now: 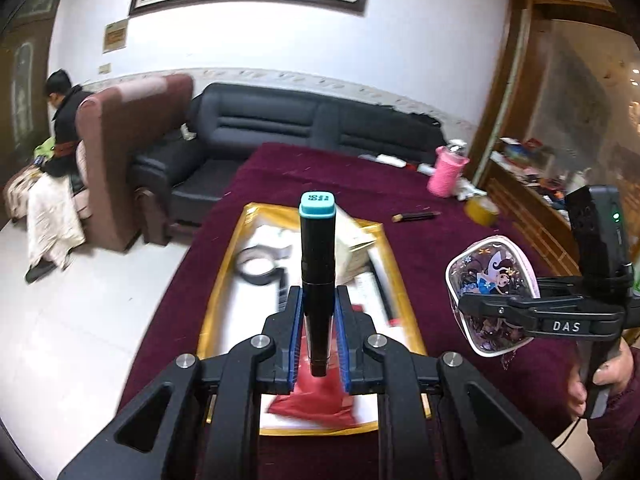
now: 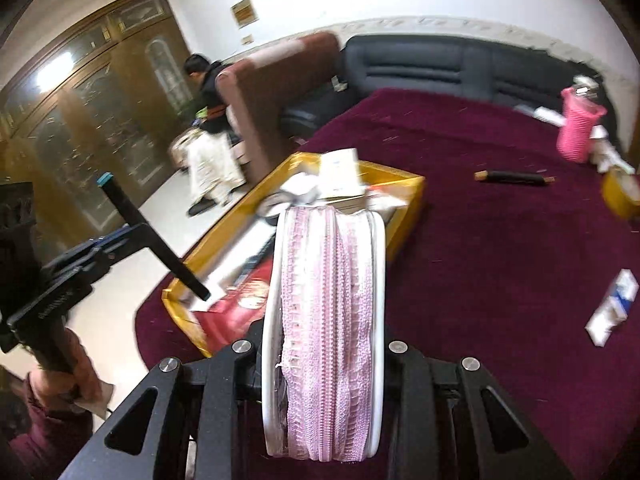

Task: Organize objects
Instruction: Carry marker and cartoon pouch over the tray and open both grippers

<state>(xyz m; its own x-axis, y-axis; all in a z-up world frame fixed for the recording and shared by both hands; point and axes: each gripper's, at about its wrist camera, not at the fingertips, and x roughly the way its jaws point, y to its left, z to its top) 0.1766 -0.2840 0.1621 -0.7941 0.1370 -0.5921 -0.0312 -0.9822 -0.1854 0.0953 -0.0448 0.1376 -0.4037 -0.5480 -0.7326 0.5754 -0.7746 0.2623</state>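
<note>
The left claw [image 1: 318,320] is clamped on a black marker [image 1: 317,276] with a teal cap. The marker stands almost straight up between the blue pads [image 1: 295,340], above the gold tray [image 1: 224,272] on the desk [image 1: 328,176]. The right claw [image 2: 324,360] is clamped on a small pink pouch [image 2: 326,320] with a cartoon girl on its clear side. The pouch is up in the air, just right of the tray, with its zipper edge facing the camera.

The tray already holds a roll of tape [image 1: 258,266], a small box [image 1: 354,254], some papers and a red packet [image 1: 316,400]. A pen [image 1: 416,215], a pink bottle [image 1: 446,174] and a white and blue pack [image 2: 612,306] lie out on the red cloth.

It looks like both things should go in the tray. The best way is to bring the marker low over a bare spot first, tip it flat, then let go so it does not roll. The pouch is soft and wide, so it needs a flat free place, not on top of the box. Move slowly so the two claws do not bump.
</note>
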